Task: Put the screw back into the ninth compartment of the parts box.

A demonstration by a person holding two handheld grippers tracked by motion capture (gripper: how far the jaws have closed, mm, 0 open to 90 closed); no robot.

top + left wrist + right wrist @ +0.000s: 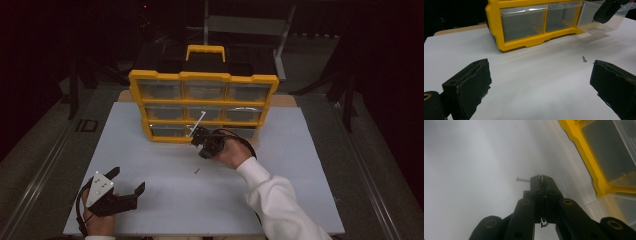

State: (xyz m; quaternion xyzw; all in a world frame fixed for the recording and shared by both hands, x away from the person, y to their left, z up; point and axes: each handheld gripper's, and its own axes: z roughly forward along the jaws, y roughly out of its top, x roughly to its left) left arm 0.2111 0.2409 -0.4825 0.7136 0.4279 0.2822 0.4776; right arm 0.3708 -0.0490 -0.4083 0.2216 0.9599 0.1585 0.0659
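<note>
A white table [150, 210] carries everything here, and at its far side stands a yellow organizer [202, 105] with rows of clear drawers, its handle up at the back. The drawer [604, 22] at the right end of the bottom row is pulled out toward the person, and the high view shows the right gripper [200, 139] at the front of this bottom row, its hand [232, 155] behind it. Its jaws are pressed together; in the right gripper view [541, 180] a glint of metal shows at the tips, but I cannot tell whether anything is pinched there. The left gripper [127, 182] rests near the front left edge of the table with its jaws spread wide and nothing between them (the left gripper view shows bare table in the gap). Smallest of all is a single screw [197, 171] lying loose on the table, apart from the organizer. It lies just below and slightly left of the right gripper in the high view, well away from the left one, so the right hand is clearly the nearer. In the left gripper view the screw [584, 59] lies ahead toward the right jaw, shaft running roughly away from the camera; in the right gripper view [522, 180] it sits just left of the closed tips, long axis crosswise, so these jaws would likely have to open and shift sideways to take it.
</note>
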